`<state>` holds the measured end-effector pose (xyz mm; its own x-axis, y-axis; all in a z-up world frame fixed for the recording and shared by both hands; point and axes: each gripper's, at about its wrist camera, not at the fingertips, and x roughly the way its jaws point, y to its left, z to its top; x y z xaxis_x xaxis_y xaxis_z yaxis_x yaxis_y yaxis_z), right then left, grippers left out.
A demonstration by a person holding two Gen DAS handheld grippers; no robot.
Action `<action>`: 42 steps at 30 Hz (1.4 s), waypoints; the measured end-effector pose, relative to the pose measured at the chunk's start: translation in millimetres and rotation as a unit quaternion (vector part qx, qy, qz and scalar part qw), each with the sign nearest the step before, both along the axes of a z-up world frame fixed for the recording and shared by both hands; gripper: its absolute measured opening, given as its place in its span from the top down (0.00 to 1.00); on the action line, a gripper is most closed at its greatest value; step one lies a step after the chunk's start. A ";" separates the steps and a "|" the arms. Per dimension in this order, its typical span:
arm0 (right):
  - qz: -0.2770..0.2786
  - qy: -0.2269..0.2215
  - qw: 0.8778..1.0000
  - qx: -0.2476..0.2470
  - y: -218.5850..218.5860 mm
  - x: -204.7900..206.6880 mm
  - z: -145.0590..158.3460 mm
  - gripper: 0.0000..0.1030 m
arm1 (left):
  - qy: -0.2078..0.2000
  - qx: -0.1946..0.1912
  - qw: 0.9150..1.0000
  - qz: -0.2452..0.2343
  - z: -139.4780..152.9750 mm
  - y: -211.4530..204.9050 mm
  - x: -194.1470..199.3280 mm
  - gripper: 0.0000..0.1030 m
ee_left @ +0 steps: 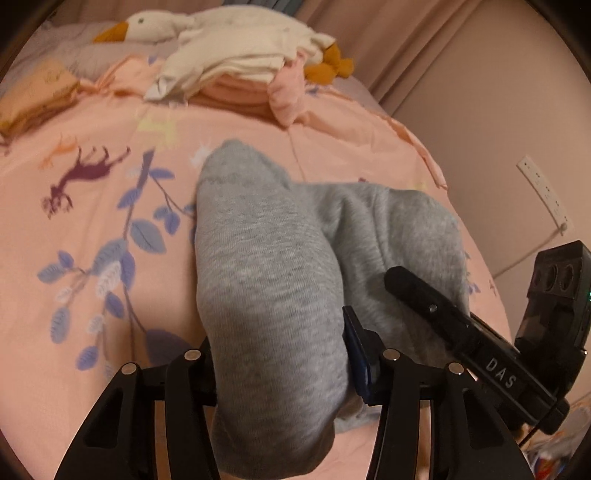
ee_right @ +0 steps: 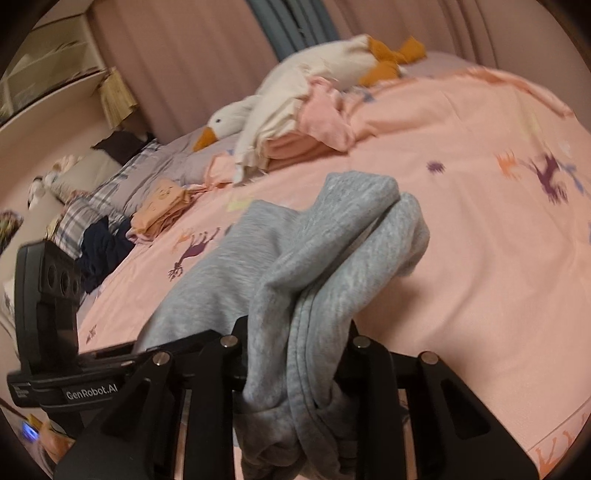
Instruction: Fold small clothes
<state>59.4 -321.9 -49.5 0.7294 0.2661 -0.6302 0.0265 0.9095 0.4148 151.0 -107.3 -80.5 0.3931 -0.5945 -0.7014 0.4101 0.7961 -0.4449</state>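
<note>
1. my left gripper (ee_left: 280,373) is clamped on one end of the grey garment (ee_left: 258,266); the cloth fills the gap between its fingers and hangs out past them towards the camera.
2. from the left wrist view the grey garment runs away from me as a thick folded roll, with a second lobe of it bulging to the right, and its far end lies on the pink bedspread (ee_left: 110,122).
3. my right gripper (ee_right: 295,354) is closed on a bunched, layered edge of the same grey garment (ee_right: 332,240); stitched hems show in the folds pinched between the fingers.
4. in the right wrist view the garment rises ahead of the gripper in two rounded humps, and a flatter part of it spreads to the left over the pink bedspread (ee_right: 461,221).
5. each gripper shows in the other's camera, close beside the cloth, so the two are near one another.
6. the bedspread carries printed deer and blue leaves.
7. at the far side of the bed lies a white goose plush (ee_left: 221,29) with an orange beak, resting on a stack of folded pink and cream clothes (ee_left: 236,88).
8. a small folded peach pile (ee_right: 162,210) and a dark garment (ee_right: 101,251) sit near the pillows on the left of the right wrist view.
</note>
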 end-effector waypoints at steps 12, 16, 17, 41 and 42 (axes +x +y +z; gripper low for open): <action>0.058 -0.074 0.995 -0.019 48.8 7.6 29.2 0.75 | -0.061 0.009 0.998 0.032 27.9 41.3 -4.8 0.51; 0.071 -0.091 0.993 -0.014 67.6 16.9 37.3 0.75 | -0.068 0.011 0.996 0.052 31.9 60.4 0.4 0.51; 0.074 -0.093 0.993 -0.013 72.6 19.1 38.2 0.75 | -0.068 0.012 0.996 0.058 31.2 64.6 1.8 0.51; 0.053 0.027 0.997 0.050 87.8 22.0 -25.8 0.70 | 0.002 0.061 0.993 0.097 -21.1 101.4 4.0 0.51; 0.049 0.032 0.997 0.056 85.8 21.2 -28.2 0.70 | 0.004 0.062 0.993 0.098 -22.0 102.5 3.2 0.51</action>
